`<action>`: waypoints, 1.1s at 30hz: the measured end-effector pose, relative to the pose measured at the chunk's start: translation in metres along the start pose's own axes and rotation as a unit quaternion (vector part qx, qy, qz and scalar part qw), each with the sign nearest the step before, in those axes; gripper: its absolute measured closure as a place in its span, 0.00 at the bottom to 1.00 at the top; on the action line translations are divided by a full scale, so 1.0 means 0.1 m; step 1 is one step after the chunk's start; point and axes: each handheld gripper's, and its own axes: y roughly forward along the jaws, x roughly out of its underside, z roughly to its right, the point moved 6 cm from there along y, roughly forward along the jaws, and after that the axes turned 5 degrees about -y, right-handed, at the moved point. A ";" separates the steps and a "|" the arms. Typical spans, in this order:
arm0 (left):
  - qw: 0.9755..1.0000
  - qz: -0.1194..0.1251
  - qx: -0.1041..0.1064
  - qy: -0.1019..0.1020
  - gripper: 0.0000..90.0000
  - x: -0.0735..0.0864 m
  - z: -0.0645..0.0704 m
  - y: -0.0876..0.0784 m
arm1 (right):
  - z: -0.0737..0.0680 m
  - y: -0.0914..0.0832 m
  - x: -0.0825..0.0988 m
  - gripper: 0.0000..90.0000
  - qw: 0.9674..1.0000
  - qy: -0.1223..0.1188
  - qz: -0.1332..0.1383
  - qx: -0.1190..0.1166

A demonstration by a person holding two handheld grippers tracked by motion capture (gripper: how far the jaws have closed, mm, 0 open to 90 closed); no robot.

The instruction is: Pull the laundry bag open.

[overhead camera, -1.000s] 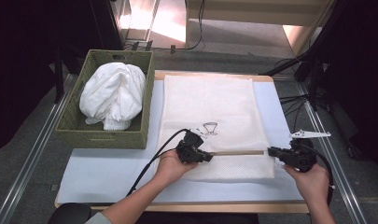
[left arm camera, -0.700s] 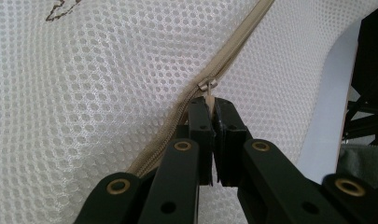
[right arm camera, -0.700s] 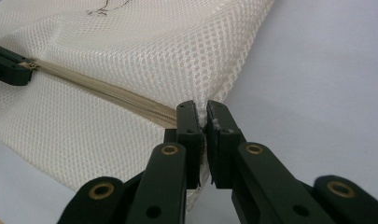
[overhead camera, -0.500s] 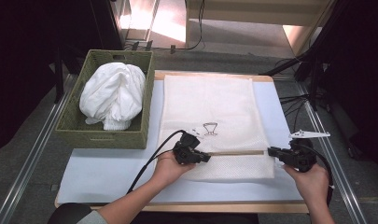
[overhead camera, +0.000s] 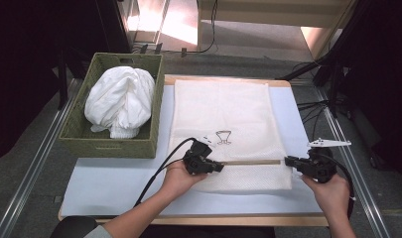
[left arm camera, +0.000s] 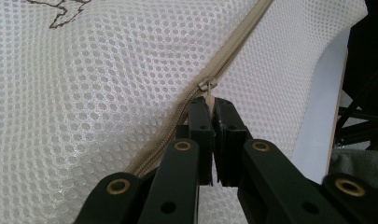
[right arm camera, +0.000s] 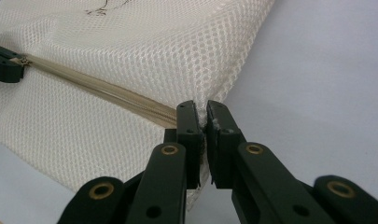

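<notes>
Zipper pull held, bag edge pinned

The left gripper [left arm camera: 209,103] was closed on the zipper pull [left arm camera: 208,87] of the white mesh bag [overhead camera: 223,114] lying flat on the table [overhead camera: 114,176]; the right gripper [right arm camera: 201,116] was clamped on the bag's edge at the zipper's end. I judged the small pull could slip out if tugged at an angle.

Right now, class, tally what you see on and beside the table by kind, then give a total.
Mesh laundry bags: 1
Woven baskets: 1
White cloth bundles: 1
Grippers: 2, the left gripper and the right gripper
Total: 5
</notes>
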 end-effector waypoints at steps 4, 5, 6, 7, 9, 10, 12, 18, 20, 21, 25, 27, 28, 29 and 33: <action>1.000 -0.002 -0.002 -0.001 0.98 0.00 0.00 -0.01 | 0.00 0.00 0.00 0.96 1.000 0.000 0.000 0.000; 1.000 -0.002 -0.002 -0.001 0.98 0.00 0.00 -0.01 | 0.00 0.00 0.00 0.96 1.000 0.000 0.000 0.000; 1.000 -0.003 -0.002 -0.001 0.98 0.00 0.00 -0.01 | 0.00 0.00 0.00 0.96 1.000 0.000 0.000 -0.001; 1.000 -0.003 -0.002 0.000 0.98 0.00 0.00 -0.01 | 0.00 0.00 0.00 0.96 1.000 0.001 -0.001 -0.002; 1.000 -0.003 0.000 0.000 0.98 0.00 0.00 -0.01 | -0.01 0.00 0.00 0.96 1.000 0.000 -0.001 -0.002; 1.000 -0.003 -0.001 -0.002 0.98 0.00 0.00 -0.01 | 0.00 0.00 0.00 0.96 1.000 0.000 0.000 -0.001; 1.000 -0.003 -0.003 -0.003 0.98 0.01 -0.01 -0.02 | 0.00 0.00 0.00 0.96 1.000 0.002 -0.001 -0.001; 1.000 -0.002 -0.010 -0.008 0.98 0.04 -0.07 -0.11 | 0.02 0.00 0.01 0.96 1.000 0.003 -0.002 0.000; 1.000 -0.002 -0.010 -0.011 0.98 0.05 -0.08 -0.13 | 0.01 0.00 0.01 0.96 1.000 0.003 -0.001 -0.002; 1.000 -0.002 -0.010 -0.011 0.98 0.05 -0.08 -0.13 | 0.00 0.00 0.00 0.96 1.000 0.001 0.000 -0.004; 1.000 -0.003 -0.012 -0.009 0.98 0.05 -0.08 -0.13 | 0.00 0.01 0.00 0.96 1.000 0.001 0.000 -0.001; 1.000 -0.003 -0.013 -0.009 0.98 0.05 -0.08 -0.13 | 0.01 0.01 0.01 0.96 1.000 0.001 0.000 -0.001; 1.000 -0.003 -0.013 -0.009 0.98 0.05 -0.08 -0.13 | 0.00 0.01 0.01 0.96 1.000 0.001 0.000 -0.001; 1.000 -0.002 -0.012 -0.010 0.98 0.05 -0.07 -0.13 | 0.00 0.01 0.01 0.96 1.000 0.001 -0.001 -0.001; 1.000 -0.002 -0.015 -0.004 0.98 0.05 -0.06 -0.14 | 0.01 0.01 0.01 0.96 1.000 0.002 -0.001 -0.001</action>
